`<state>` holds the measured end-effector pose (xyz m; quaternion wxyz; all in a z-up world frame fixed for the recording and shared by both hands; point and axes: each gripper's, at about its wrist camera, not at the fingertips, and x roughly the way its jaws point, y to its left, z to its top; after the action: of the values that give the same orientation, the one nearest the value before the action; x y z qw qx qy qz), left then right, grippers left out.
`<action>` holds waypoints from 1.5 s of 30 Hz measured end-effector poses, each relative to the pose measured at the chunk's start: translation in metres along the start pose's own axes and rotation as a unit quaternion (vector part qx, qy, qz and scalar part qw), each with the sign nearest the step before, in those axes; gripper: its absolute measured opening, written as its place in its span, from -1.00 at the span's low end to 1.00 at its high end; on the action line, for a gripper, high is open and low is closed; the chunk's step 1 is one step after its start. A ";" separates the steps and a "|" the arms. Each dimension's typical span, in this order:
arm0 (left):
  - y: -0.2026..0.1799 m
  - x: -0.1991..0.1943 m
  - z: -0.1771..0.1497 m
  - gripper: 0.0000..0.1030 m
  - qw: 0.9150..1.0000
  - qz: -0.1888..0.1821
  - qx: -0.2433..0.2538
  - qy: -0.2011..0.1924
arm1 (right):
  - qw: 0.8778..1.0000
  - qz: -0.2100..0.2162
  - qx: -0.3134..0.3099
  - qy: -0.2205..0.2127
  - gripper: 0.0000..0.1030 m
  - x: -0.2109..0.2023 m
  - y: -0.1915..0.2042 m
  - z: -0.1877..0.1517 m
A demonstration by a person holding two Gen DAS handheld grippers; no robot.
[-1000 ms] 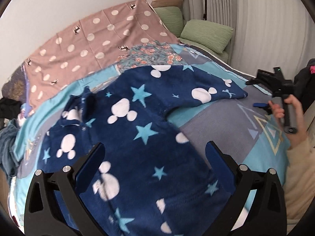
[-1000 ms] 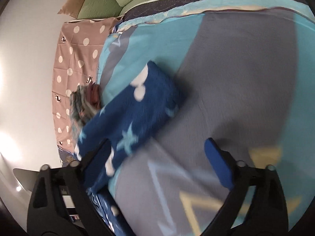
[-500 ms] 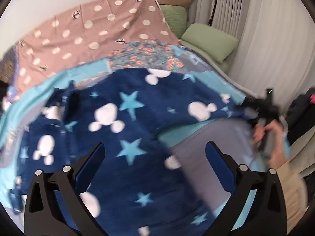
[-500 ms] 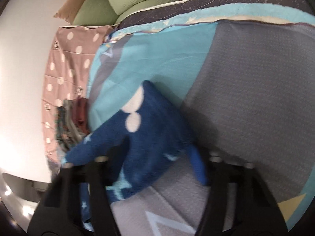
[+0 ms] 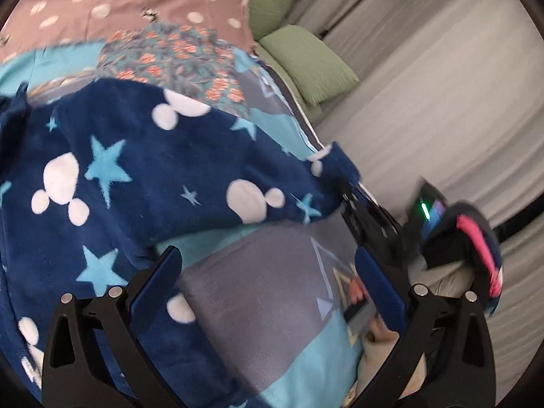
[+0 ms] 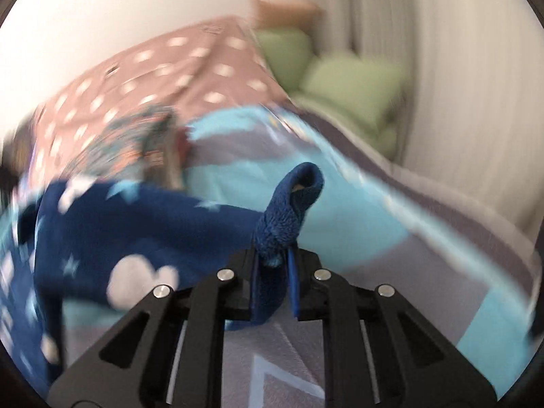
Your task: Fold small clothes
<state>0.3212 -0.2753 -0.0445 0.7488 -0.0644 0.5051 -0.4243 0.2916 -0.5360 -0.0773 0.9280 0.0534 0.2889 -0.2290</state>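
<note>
Navy fleece sleeve [image 6: 289,204] pinched btwn right gripper [image 6: 273,272] fingers; left gripper [image 5: 268,272] fingers spread, empty

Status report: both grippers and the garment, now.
Right gripper shut on blue fleece garment sleeve end. Left gripper open, empty, over the bedspread. Nothing in the way.

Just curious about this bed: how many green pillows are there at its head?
2. One green pillow lies nearer, by the curtain; the other sits behind it, next to the polka-dot blanket. A tan cushion stands behind them, and more could be hidden.
</note>
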 end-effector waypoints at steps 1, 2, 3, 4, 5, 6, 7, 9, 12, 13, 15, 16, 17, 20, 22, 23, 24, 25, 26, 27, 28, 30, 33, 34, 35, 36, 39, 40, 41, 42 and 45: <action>0.004 0.001 0.002 0.97 1.000 0.000 -0.009 -0.003 | 0.999 -0.005 -0.029 -0.014 -0.73 -0.007 0.012 0.000; 0.009 0.002 0.005 0.97 1.000 -0.002 -0.018 -0.005 | 0.998 -0.011 -0.060 -0.029 -0.73 -0.013 0.024 -0.002; 0.013 0.004 0.007 0.97 1.000 -0.005 -0.026 -0.006 | 0.993 -0.021 -0.104 -0.045 -0.73 -0.021 0.040 -0.007; 0.016 0.004 0.009 0.97 0.999 -0.007 -0.032 -0.005 | 0.989 -0.022 -0.132 -0.056 -0.73 -0.026 0.052 -0.010; 0.020 0.006 0.012 0.97 0.999 -0.016 -0.038 -0.002 | 0.984 -0.022 -0.164 -0.070 -0.73 -0.034 0.068 -0.016; 0.022 0.009 0.014 0.97 0.999 -0.029 -0.044 0.003 | 0.980 -0.021 -0.180 -0.077 -0.73 -0.039 0.078 -0.019; 0.025 0.010 0.016 0.97 0.998 -0.040 -0.048 0.008 | 0.977 -0.017 -0.197 -0.085 -0.73 -0.045 0.089 -0.022; 0.031 0.017 0.019 0.97 0.996 -0.069 -0.061 0.020 | 0.968 -0.007 -0.229 -0.098 -0.73 -0.053 0.110 -0.029; 0.044 0.030 0.023 0.97 0.991 -0.091 -0.094 0.027 | 0.960 0.014 -0.257 -0.112 -0.73 -0.065 0.134 -0.035; 0.049 0.033 0.023 0.97 0.988 -0.105 -0.107 0.029 | 0.957 0.020 -0.265 -0.116 -0.73 -0.071 0.143 -0.039; 0.063 0.043 0.023 0.89 0.977 -0.145 -0.155 0.032 | 0.950 0.029 -0.285 -0.124 -0.73 -0.078 0.159 -0.045; 0.066 0.046 0.022 0.87 0.973 -0.154 -0.169 0.036 | 0.946 0.035 -0.296 -0.127 -0.73 -0.081 0.166 -0.049; 0.070 0.050 0.022 0.87 0.969 -0.162 -0.182 0.040 | 0.942 0.040 -0.306 -0.130 -0.73 -0.083 0.172 -0.051; 0.074 0.051 0.022 0.78 0.971 -0.151 -0.184 0.034 | 0.934 0.041 -0.326 -0.137 -0.73 -0.088 0.181 -0.058; 0.076 0.054 0.019 0.10 0.970 -0.152 -0.187 0.038 | 0.931 0.043 -0.334 -0.138 -0.73 -0.090 0.185 -0.060; 0.079 0.056 0.018 -0.06 0.967 -0.156 -0.195 0.041 | 0.930 0.045 -0.336 -0.139 -0.73 -0.092 0.186 -0.061; 0.081 0.056 0.017 -0.38 0.966 -0.160 -0.200 0.042 | 0.929 0.049 -0.338 -0.140 -0.73 -0.095 0.187 -0.063; 0.087 0.055 0.015 -0.66 0.964 -0.160 -0.207 0.036 | 0.928 0.053 -0.342 -0.141 -0.73 -0.097 0.188 -0.063; 0.091 0.052 0.015 -0.77 0.964 -0.154 -0.213 0.027 | 0.925 0.053 -0.346 -0.146 -0.73 -0.100 0.189 -0.065; 0.094 0.050 0.014 -0.80 0.964 -0.153 -0.217 0.018 | 0.923 0.053 -0.352 -0.149 -0.73 -0.103 0.191 -0.065; 0.096 0.044 0.013 -0.81 0.963 -0.158 -0.219 0.006 | 0.921 0.052 -0.354 -0.151 -0.73 -0.105 0.195 -0.065; 0.093 0.028 0.012 -0.82 0.965 -0.158 -0.211 -0.014 | 0.920 0.053 -0.355 -0.157 -0.73 -0.111 0.199 -0.064; 0.086 -0.006 0.009 -0.82 0.970 -0.151 -0.184 -0.056 | 0.916 0.061 -0.356 -0.174 -0.72 -0.126 0.209 -0.060; 0.085 -0.016 0.010 -0.82 0.970 -0.150 -0.179 -0.069 | 0.914 0.063 -0.356 -0.181 -0.72 -0.131 0.213 -0.058; 0.084 -0.026 0.010 -0.82 0.970 -0.149 -0.175 -0.081 | 0.913 0.065 -0.357 -0.188 -0.72 -0.137 0.218 -0.056; 0.084 -0.038 0.008 -0.82 0.969 -0.149 -0.171 -0.094 | 0.910 0.069 -0.357 -0.198 -0.71 -0.143 0.224 -0.053; 0.087 -0.084 0.004 -0.83 0.967 -0.143 -0.157 -0.142 | 0.902 0.082 -0.359 -0.226 -0.71 -0.162 0.245 -0.041; 0.092 -0.099 0.002 -0.83 0.966 -0.140 -0.153 -0.154 | 0.899 0.087 -0.360 -0.235 -0.70 -0.170 0.253 -0.040; 0.093 -0.118 0.001 -0.83 0.965 -0.134 -0.146 -0.171 | 0.895 0.092 -0.362 -0.244 -0.70 -0.177 0.261 -0.037; 0.095 -0.134 -0.001 -0.83 0.963 -0.129 -0.143 -0.186 | 0.890 0.098 -0.363 -0.256 -0.70 -0.185 0.271 -0.032; 0.111 -0.181 -0.011 -0.83 0.957 -0.120 -0.138 -0.224 | 0.877 0.120 -0.368 -0.285 -0.70 -0.205 0.297 -0.022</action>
<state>0.3521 -0.0747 0.0196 0.7701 -0.3207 0.3667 -0.4119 0.2665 -0.1861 0.0097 0.9434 -0.3248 0.0671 0.0017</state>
